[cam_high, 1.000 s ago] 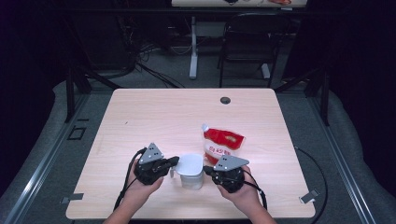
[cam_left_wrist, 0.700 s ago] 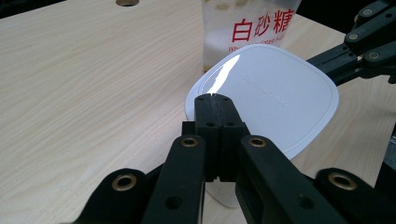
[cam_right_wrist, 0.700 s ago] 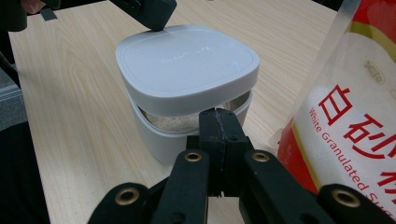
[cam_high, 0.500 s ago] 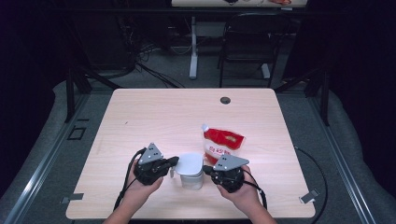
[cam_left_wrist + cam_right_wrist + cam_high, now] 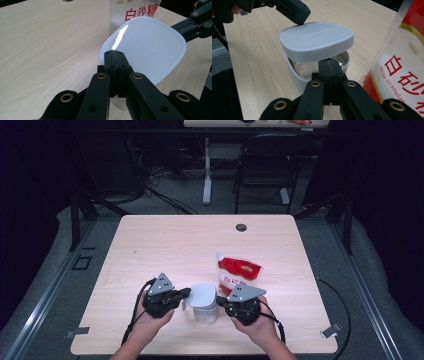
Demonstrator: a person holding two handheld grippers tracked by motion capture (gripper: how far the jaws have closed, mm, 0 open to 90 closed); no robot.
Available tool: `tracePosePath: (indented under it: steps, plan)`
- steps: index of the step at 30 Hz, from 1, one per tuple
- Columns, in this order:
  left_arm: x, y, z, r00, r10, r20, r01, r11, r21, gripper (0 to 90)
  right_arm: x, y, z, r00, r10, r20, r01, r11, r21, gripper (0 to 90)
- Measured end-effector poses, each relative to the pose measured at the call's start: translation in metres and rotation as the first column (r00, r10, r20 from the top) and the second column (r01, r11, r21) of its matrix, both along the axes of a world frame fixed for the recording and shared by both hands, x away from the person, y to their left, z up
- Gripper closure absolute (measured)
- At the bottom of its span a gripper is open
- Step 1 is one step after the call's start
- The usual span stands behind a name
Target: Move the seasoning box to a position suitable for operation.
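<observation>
- grippers sit on either side of a small white container (image 5: 205,309) near the person's edge of the wooden table (image 5: 165,245), and that container serves as the landmark for everything else.
- the container's white lid (image 5: 201,295) is tilted: in the right gripper view the lid (image 5: 317,40) is raised on the side facing that camera, leaving a gap through which pale granules show inside the container (image 5: 299,80).
- the left gripper (image 5: 186,295) comes in from the container's left; its two black jaws are pressed together with no gap between them, and their tip lies at the lid's near rim in the left gripper view (image 5: 114,53). whether it pinches that rim cannot be told.
- the right gripper (image 5: 220,304) comes in from the container's right; its jaws are likewise closed flat on each other, the tip (image 5: 329,61) just under the raised edge of the lid, at the container's rim. actual contact with the lid cannot be told.
- a hand holds each gripper, the left hand (image 5: 150,317) to the left of the container and the right hand (image 5: 257,325) to its right.
- a red and white sugar bag (image 5: 235,274) stands just behind the container and slightly to its right, close beside it; the right gripper view shows its print (image 5: 402,75) with "white granulated" lettering.
- a small dark round grommet (image 5: 241,227) lies in the tabletop well beyond the container, near the far edge.
</observation>
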State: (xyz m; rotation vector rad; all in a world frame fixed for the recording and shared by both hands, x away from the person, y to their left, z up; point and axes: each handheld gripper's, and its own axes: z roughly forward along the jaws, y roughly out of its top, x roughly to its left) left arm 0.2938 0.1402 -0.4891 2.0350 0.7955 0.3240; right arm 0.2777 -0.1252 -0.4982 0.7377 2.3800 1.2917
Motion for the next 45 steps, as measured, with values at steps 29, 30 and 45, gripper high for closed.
tracePosePath:
  steps: [29, 30, 45]
  plan:
    - [-0.024, 0.025, -0.007, 0.9996, 0.026, 0.006, -0.026, 0.9992, -0.029, 80.2, 0.008, 0.021, 0.017, 0.9987, 0.047, 0.018, -0.047, 0.999, 0.020, 90.0]
    - [-0.025, 0.024, -0.007, 0.9996, 0.027, 0.008, -0.027, 0.9992, -0.028, 80.0, 0.008, 0.021, 0.017, 0.9987, 0.049, 0.018, -0.049, 0.999, 0.018, 90.0]
    - [-0.031, 0.025, -0.011, 0.9997, 0.018, 0.013, -0.018, 0.9994, -0.030, 72.5, 0.011, 0.030, 0.018, 0.9960, 0.087, 0.021, -0.088, 0.996, 0.031, 90.0]
